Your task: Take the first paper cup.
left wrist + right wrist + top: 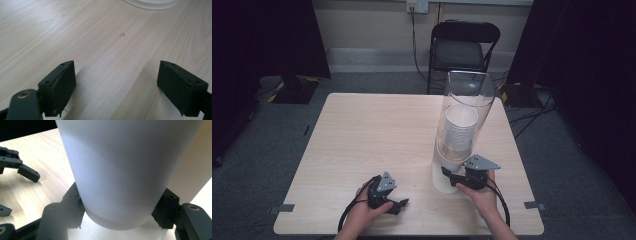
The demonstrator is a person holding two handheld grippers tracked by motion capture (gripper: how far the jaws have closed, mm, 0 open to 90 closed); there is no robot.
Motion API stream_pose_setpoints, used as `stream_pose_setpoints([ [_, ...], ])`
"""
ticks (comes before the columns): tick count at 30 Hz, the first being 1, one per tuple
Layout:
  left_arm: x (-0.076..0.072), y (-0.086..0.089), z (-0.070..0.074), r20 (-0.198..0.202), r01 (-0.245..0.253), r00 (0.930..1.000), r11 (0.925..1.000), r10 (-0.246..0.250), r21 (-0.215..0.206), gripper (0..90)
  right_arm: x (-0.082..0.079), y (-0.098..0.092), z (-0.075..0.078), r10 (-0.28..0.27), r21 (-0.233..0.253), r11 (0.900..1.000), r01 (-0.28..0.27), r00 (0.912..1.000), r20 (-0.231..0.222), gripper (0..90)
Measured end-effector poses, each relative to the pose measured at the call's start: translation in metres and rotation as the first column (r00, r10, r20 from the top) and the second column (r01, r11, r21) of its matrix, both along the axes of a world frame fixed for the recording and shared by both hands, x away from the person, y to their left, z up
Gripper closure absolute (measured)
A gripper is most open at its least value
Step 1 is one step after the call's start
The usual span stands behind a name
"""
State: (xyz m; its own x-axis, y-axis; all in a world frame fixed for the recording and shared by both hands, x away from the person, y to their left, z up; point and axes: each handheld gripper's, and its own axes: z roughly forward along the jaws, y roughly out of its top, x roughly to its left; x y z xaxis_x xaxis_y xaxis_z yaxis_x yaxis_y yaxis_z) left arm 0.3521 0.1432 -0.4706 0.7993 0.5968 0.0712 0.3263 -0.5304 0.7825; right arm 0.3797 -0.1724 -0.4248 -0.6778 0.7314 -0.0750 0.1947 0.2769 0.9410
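A clear tube dispenser [466, 95] stands on the wooden table [362, 135] right of the middle, holding a stack of white paper cups [460, 131] over a white base [441, 183]. The lowest white cup [125, 170] hangs under the tube. My right gripper [453, 176] is at that cup, and in the right gripper view its two jaws press the cup's lower sides, right gripper [120, 216]. My left gripper [400, 204] rests near the front edge, left of the dispenser. It is open with bare wood between its jaws, left gripper [116, 85]. The base's rim [152, 3] lies ahead of it.
A black chair [464, 45] stands beyond the table's far edge. Dark curtains hang at both sides and cables run over the grey floor at the right [532, 112]. Grey tape tabs mark the front corners [286, 207]. The table's left half is bare wood.
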Motion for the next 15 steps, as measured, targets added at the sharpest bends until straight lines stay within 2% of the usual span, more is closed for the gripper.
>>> stream_pose_setpoints([
  [3, 0.0002, -0.0001, 0.0001, -0.005, 0.001, 1.0, 1.0, -0.001, -0.002, 14.9, 0.0004, -0.0003, -0.0011, -0.001, 0.006, 1.0, 0.001, 1.0, 0.002, 36.7],
  [7, 0.0001, -0.0002, 0.0001, -0.005, 0.0, 1.0, 1.0, 0.0, -0.001, 14.9, 0.0007, -0.0009, -0.0027, 0.005, 0.01, 1.0, -0.005, 0.9996, 0.027, 36.5],
  [13, 0.0001, -0.0001, 0.0001, -0.004, 0.0, 1.0, 1.0, 0.0, -0.002, 14.9, 0.0, -0.0017, -0.0022, -0.002, 0.015, 1.0, 0.001, 0.9998, 0.021, 35.6],
  [14, 0.0002, -0.0001, 0.0001, -0.004, 0.001, 1.0, 1.0, -0.001, -0.001, 14.9, -0.0003, -0.0016, -0.0021, -0.001, 0.02, 1.0, 0.0, 0.9998, 0.022, 35.2],
  [15, 0.0002, -0.0001, 0.0001, -0.004, 0.0, 1.0, 1.0, 0.0, -0.002, 14.9, -0.0009, -0.0018, -0.0013, -0.005, 0.036, 0.999, 0.004, 0.9997, 0.024, 31.0],
])
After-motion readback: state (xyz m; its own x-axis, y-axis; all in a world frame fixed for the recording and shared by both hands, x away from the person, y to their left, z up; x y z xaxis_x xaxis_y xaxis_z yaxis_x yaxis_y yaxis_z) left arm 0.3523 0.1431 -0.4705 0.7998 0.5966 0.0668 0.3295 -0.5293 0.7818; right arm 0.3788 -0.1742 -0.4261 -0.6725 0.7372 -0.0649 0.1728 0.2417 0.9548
